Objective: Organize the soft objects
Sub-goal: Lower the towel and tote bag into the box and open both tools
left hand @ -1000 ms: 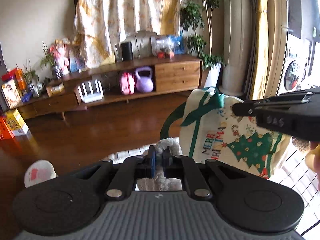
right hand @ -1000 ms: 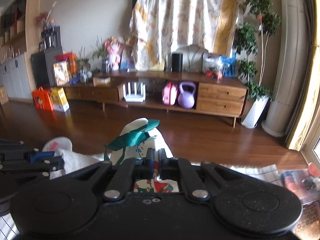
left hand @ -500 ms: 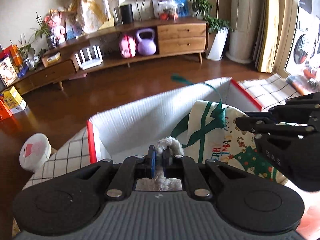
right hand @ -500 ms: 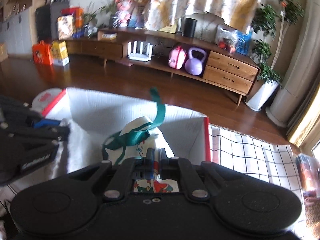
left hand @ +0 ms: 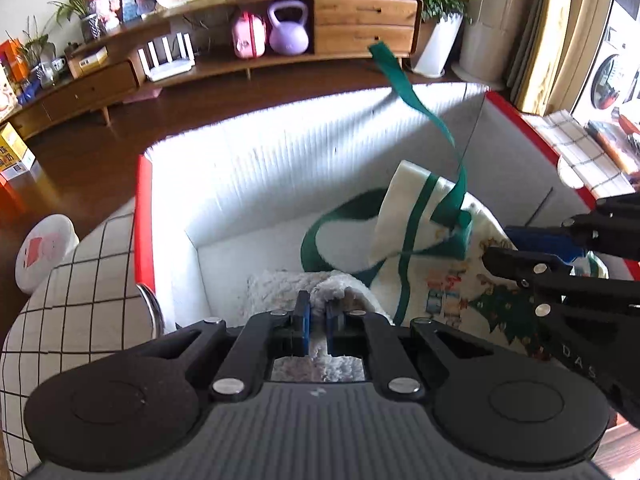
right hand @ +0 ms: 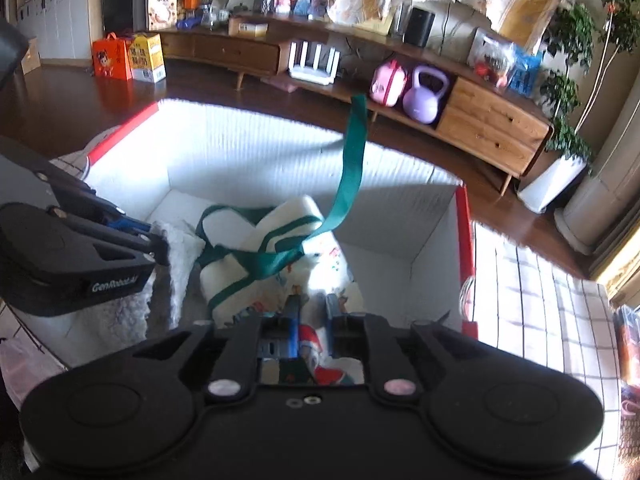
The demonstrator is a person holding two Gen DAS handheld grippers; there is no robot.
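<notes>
Both grippers have lowered into the white red-rimmed cardboard box (left hand: 256, 168): left gripper (left hand: 316, 316) clamps the white fluffy cloth (left hand: 280, 284), right gripper (right hand: 310, 312) stands apart over the cream Christmas tote bag (right hand: 280, 236). Green strap (left hand: 416, 92) arcs up; checked blanket (left hand: 68, 272) left.

The white box (left hand: 248, 168) is open above; its far left floor lies bare. The fluffy cloth (left hand: 288, 288), Christmas bag (right hand: 288, 248) and raised green strap (right hand: 352, 168) crowd the rest.
</notes>
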